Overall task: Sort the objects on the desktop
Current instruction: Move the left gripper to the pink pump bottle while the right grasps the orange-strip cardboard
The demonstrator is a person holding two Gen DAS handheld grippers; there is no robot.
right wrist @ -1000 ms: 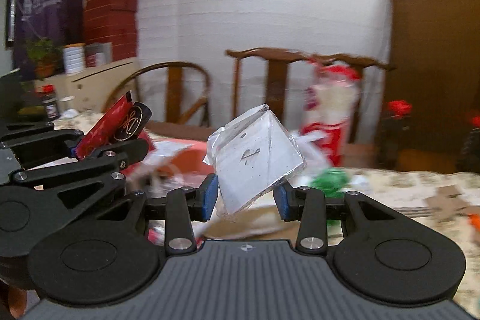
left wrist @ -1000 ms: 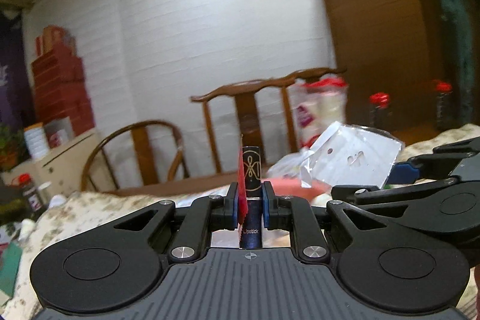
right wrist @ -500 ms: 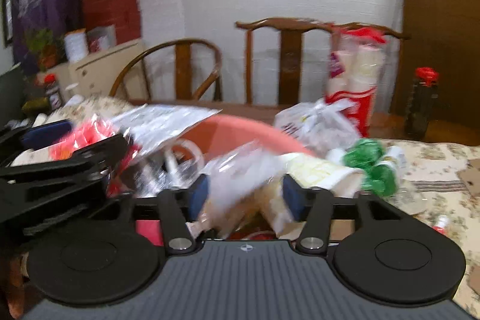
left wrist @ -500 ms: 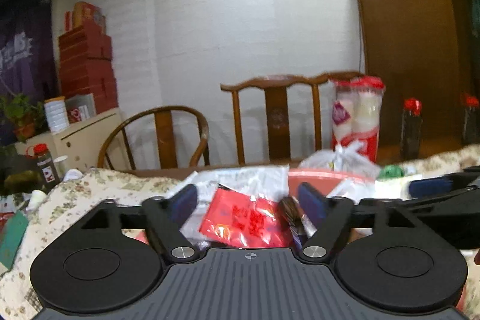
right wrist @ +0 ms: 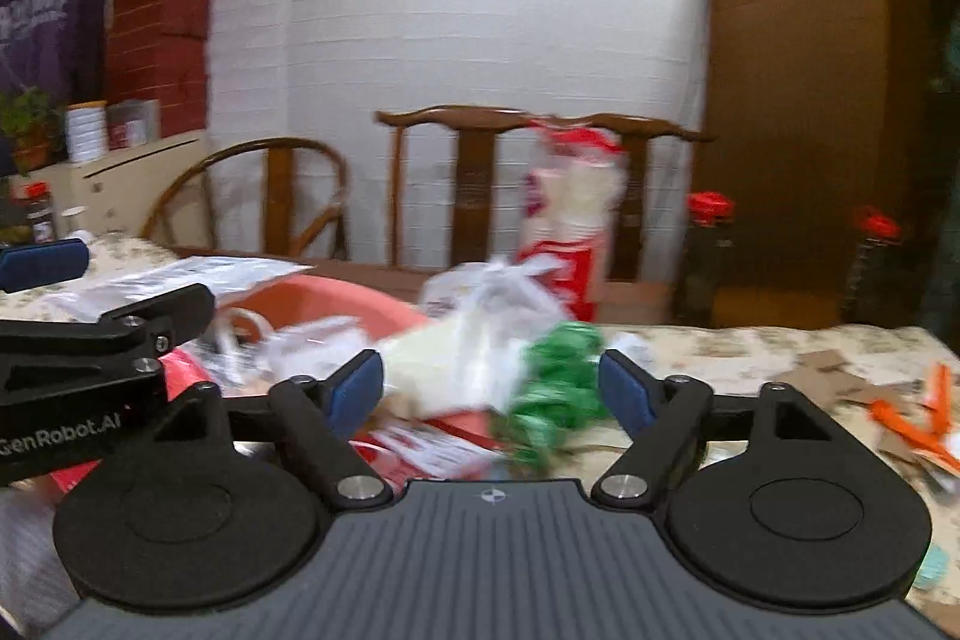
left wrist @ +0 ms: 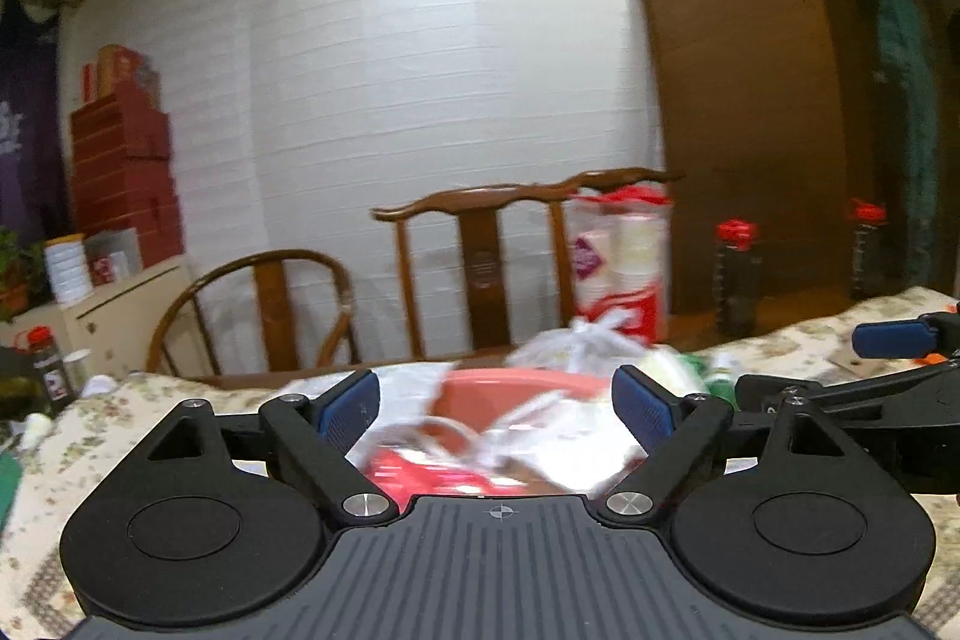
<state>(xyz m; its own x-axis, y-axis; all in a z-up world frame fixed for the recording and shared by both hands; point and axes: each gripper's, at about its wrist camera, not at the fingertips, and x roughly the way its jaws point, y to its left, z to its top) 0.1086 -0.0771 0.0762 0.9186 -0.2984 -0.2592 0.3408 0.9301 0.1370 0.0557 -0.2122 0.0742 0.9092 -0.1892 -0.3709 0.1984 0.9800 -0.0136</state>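
Both grippers are empty now, which is the big change: a second ago my left gripper (left wrist: 498, 400) was pinching a small lipstick packet with a red card and my right gripper (right wrist: 492, 388) had a clear plastic sleeve, and now the jaws on both are spread wide with nothing between the blue pads (left wrist: 351, 403). So both bits got dropped, and I'd guess they went into the pink basin (left wrist: 510, 385) sitting right in front of the left one.

Just past my left fingers there's a red packet (left wrist: 420, 472) and some crumpled clear plastic (left wrist: 570, 451) lying in or over that basin, all pretty blurry because I'm moving. Can't pick out the lipstick packet itself in that mess. From the right wrist view, the basin (right wrist: 336, 298) is off to my left, with a pale bag (right wrist: 444, 370) and a green wrapped bundle (right wrist: 558, 382) right ahead of the open jaws, near the basin's edge.

Further right on the flowery tablecloth (right wrist: 750, 346) there are cardboard scraps (right wrist: 822, 376) and orange pieces (right wrist: 912, 424), well apart from the basin. Behind the table: two wooden chairs (left wrist: 480, 268), a stack of paper cups (left wrist: 618, 262) in wrap, two dark bottles (left wrist: 738, 280).

My read: that pair is sorted, plenty left, and the green bundle looks like the easiest next grab.
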